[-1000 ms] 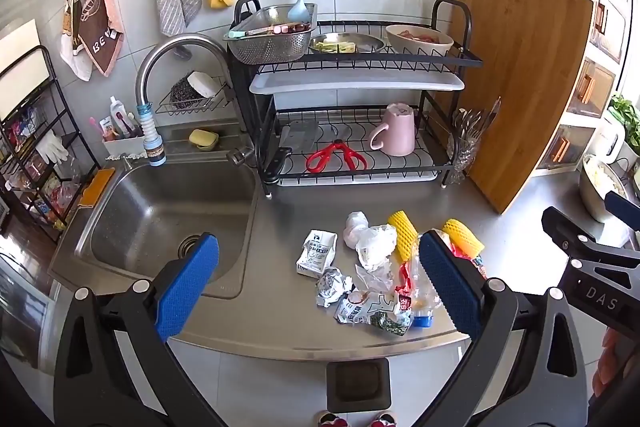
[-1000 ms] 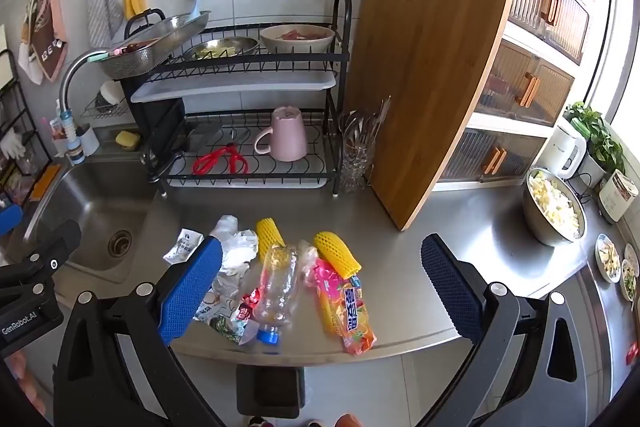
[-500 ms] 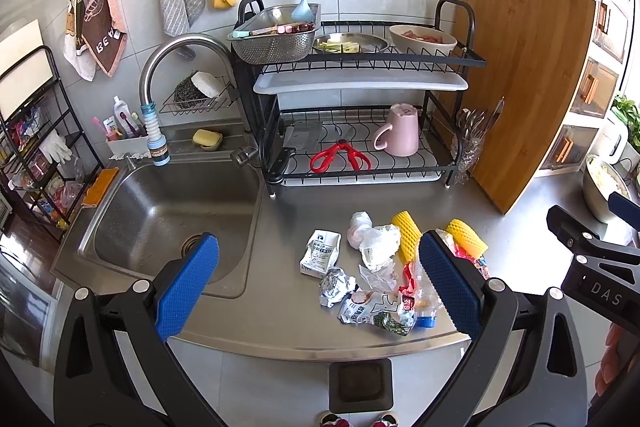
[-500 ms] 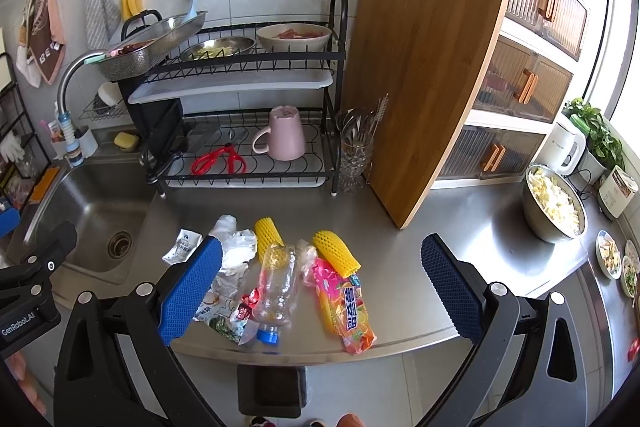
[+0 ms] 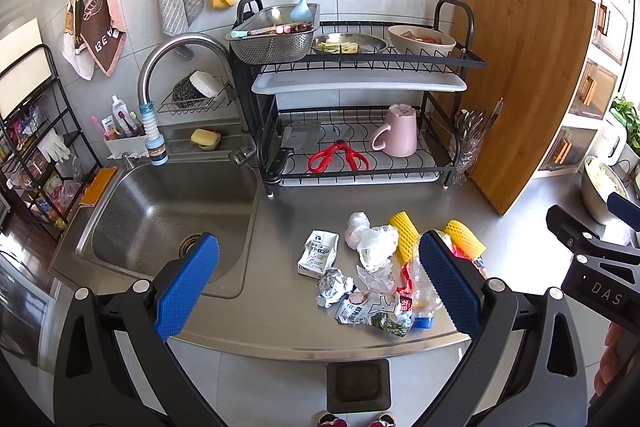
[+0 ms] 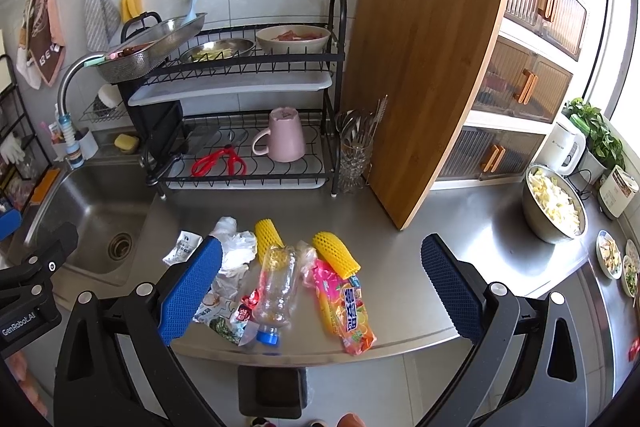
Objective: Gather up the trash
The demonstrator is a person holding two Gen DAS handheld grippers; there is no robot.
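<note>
We've collected nothing yet: bottle (image 6: pixel 276 283), wrappers, foam nets all on counter (image 6: pixel 460 227); left gripper (image 5: pixel 318 283) & right gripper (image 6: pixel 320 287) both spread, empty

Left gripper (image 5: pixel 318 283) hovering, jaws spread wide, gripping nothing. Right gripper (image 6: pixel 320 285) hovering level alongside, jaws equally wide, also gripping nothing. Both pointing forward, blue pads (image 5: pixel 188 285) facing inward.
</note>
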